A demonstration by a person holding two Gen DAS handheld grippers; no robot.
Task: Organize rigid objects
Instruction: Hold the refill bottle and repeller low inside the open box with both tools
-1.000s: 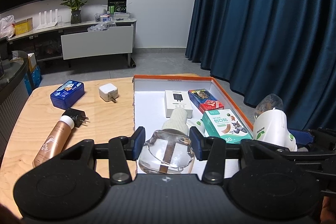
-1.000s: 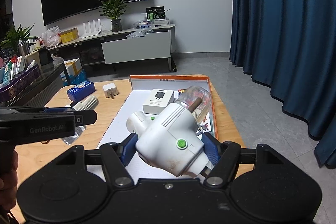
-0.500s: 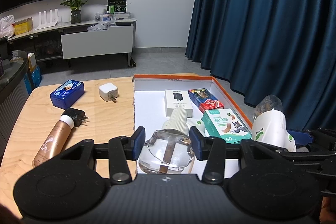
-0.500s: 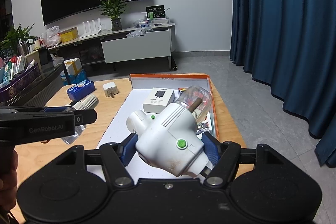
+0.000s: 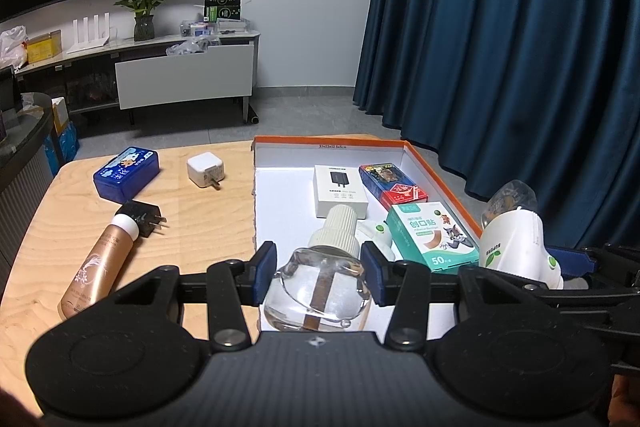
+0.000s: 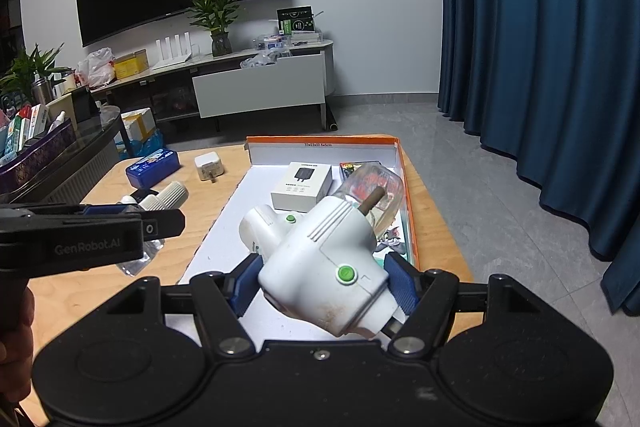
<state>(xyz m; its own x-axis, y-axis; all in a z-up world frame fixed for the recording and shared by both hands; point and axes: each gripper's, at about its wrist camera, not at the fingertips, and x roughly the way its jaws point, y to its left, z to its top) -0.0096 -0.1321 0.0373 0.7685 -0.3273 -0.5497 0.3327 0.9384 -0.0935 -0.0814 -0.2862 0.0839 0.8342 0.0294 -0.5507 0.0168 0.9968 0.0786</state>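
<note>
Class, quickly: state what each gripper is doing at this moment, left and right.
Left gripper: shut on the clear refill bottle.
Right gripper: shut on the white plug-in vaporizer.

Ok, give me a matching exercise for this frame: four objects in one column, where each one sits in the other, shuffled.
Objects:
1. clear bottle
2. white vaporizer
3. blue tin
4. plaster box

Places:
A. in the tray
B. in the left tongs
C. on the table
D. in the right tongs

Pairs: 1-B, 2-D, 3-C, 4-A
</note>
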